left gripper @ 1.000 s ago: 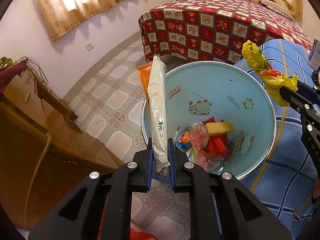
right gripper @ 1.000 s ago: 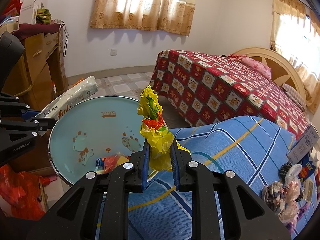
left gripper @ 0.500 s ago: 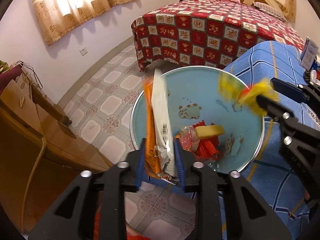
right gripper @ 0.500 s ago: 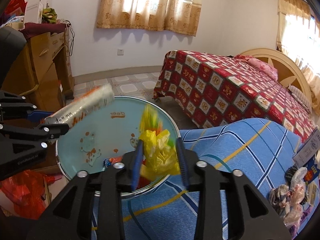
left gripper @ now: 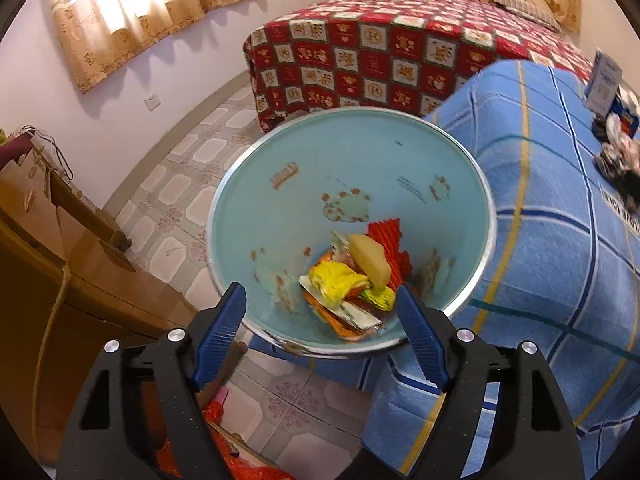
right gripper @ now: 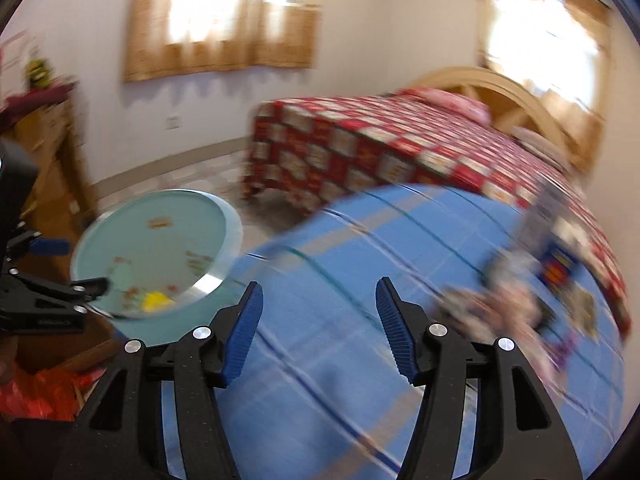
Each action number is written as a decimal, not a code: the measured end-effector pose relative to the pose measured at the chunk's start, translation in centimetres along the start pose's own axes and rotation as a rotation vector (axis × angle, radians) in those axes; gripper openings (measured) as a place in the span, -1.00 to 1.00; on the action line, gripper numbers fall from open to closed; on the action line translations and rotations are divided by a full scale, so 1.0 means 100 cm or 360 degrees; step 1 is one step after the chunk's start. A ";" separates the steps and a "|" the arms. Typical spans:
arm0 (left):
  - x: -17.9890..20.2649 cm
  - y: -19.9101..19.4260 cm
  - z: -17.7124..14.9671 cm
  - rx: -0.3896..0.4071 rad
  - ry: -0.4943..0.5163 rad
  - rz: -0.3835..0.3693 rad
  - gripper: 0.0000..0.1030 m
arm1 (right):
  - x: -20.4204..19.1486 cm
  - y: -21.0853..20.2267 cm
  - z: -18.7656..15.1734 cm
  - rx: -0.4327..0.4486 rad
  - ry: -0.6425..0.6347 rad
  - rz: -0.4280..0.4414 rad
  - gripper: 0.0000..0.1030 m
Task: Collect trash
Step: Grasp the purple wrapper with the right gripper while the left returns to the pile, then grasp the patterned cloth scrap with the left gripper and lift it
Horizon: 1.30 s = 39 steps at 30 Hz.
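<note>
Both grippers' jaws have just been opening and stand spread, empty. The left gripper (left gripper: 320, 316) hangs over the blue bin (left gripper: 280, 152); the right gripper (right gripper: 320, 320), swinging fast toward the litter (right gripper: 520, 304) on the blue cloth (right gripper: 340, 360) beside the bin, could overshoot and scatter it.

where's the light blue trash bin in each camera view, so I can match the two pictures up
Left wrist view: the trash bin fills the middle, seen from above, trash at its bottom, between the open fingers of the left gripper.
Right wrist view: the bin sits at the left edge, small and blurred, beside the blue checked cloth.
Shared landmark: the red patchwork bedspread behind the bin.
</note>
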State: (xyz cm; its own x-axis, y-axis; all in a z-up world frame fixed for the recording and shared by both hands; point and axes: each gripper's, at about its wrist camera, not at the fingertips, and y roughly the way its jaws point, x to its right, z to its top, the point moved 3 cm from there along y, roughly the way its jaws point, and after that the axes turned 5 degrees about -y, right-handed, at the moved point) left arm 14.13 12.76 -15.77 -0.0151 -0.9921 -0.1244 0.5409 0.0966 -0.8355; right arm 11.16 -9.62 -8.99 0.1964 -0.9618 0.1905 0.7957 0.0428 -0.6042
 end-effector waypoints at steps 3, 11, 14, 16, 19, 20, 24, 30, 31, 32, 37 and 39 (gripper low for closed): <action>0.013 -0.001 -0.004 0.0002 0.0029 0.0002 0.50 | 0.050 -0.018 -0.030 -0.0068 0.0165 -0.0194 0.18; 0.035 -0.017 0.001 0.0068 0.0075 0.0035 0.53 | 0.126 -0.028 -0.074 -0.0206 0.0450 -0.0405 0.28; 0.044 -0.024 0.004 0.0098 0.0097 0.0028 0.54 | 0.139 -0.021 -0.082 -0.0256 0.0494 -0.0367 0.28; 0.051 -0.027 0.006 0.0114 0.0109 0.0015 0.55 | 0.145 -0.016 -0.086 -0.0283 0.0511 -0.0335 0.28; 0.066 -0.032 0.008 0.0134 0.0145 -0.0007 0.55 | 0.152 -0.008 -0.095 -0.0359 0.0555 -0.0286 -0.13; 0.073 -0.034 0.009 0.0140 0.0156 -0.0016 0.55 | 0.153 -0.005 -0.098 -0.0383 0.0572 -0.0251 -0.27; 0.117 -0.048 0.017 0.0181 0.0215 -0.0115 0.55 | 0.155 -0.014 -0.104 -0.0353 0.0580 -0.0234 -0.67; 0.199 -0.060 0.034 0.0248 0.0261 -0.0237 0.54 | 0.167 -0.048 -0.108 -0.0195 0.0596 -0.0345 -0.68; 0.214 -0.059 0.038 0.0243 0.0267 -0.0262 0.54 | 0.173 -0.054 -0.112 -0.0173 0.0605 -0.0372 -0.68; 0.225 -0.059 0.040 0.0244 0.0266 -0.0272 0.54 | 0.176 -0.056 -0.113 -0.0166 0.0614 -0.0385 -0.68; 0.276 -0.050 0.053 0.0204 0.0265 -0.0326 0.52 | 0.197 -0.074 -0.127 -0.0110 0.0676 -0.0444 -0.68; 0.289 -0.047 0.054 0.0193 0.0276 -0.0346 0.52 | 0.204 -0.077 -0.127 -0.0093 0.0692 -0.0442 -0.68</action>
State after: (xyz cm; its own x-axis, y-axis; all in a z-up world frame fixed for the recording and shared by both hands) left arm 15.70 -16.80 -12.58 -0.2791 -0.9591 -0.0476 0.6057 -0.1374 -0.7837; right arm 1.70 -32.97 -10.27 -0.2841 -0.9586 0.0181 0.7483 -0.2335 -0.6209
